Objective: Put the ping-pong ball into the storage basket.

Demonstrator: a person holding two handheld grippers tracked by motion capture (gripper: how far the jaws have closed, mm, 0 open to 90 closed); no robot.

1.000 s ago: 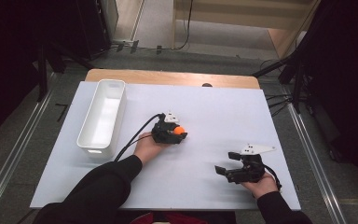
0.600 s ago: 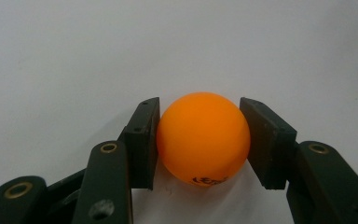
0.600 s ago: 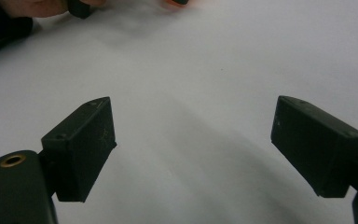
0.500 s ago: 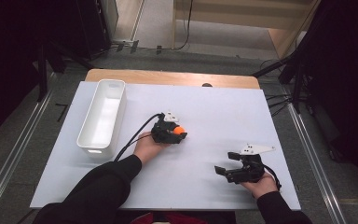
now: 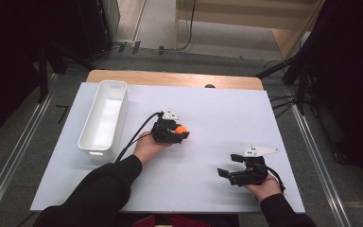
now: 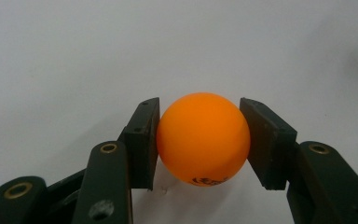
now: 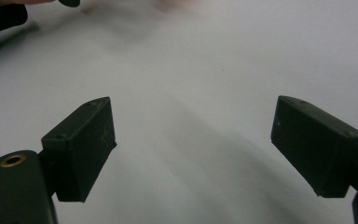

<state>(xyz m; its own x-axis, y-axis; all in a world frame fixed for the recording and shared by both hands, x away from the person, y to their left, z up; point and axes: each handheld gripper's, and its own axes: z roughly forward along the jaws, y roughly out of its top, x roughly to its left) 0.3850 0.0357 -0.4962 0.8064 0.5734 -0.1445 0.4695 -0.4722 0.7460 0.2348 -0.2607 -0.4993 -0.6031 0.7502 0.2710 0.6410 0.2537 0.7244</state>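
An orange ball (image 6: 203, 139) sits between the two black pads of my left gripper (image 6: 200, 135), which is shut on it just above the white table. In the high view that ball (image 5: 182, 128) shows at the tip of the left gripper (image 5: 179, 132), near the middle of the table. My right gripper (image 5: 229, 166) rests low at the front right, jaws wide apart and pointing left. Its own view shows the right gripper (image 7: 193, 140) open with nothing but bare white table between the fingers.
A long white bin (image 5: 103, 119) stands at the left of the white table sheet (image 5: 227, 118), with nothing visible inside. A black cable (image 5: 134, 137) trails from the left gripper toward the person's dark sleeve. A wooden edge (image 5: 170, 78) runs along the back.
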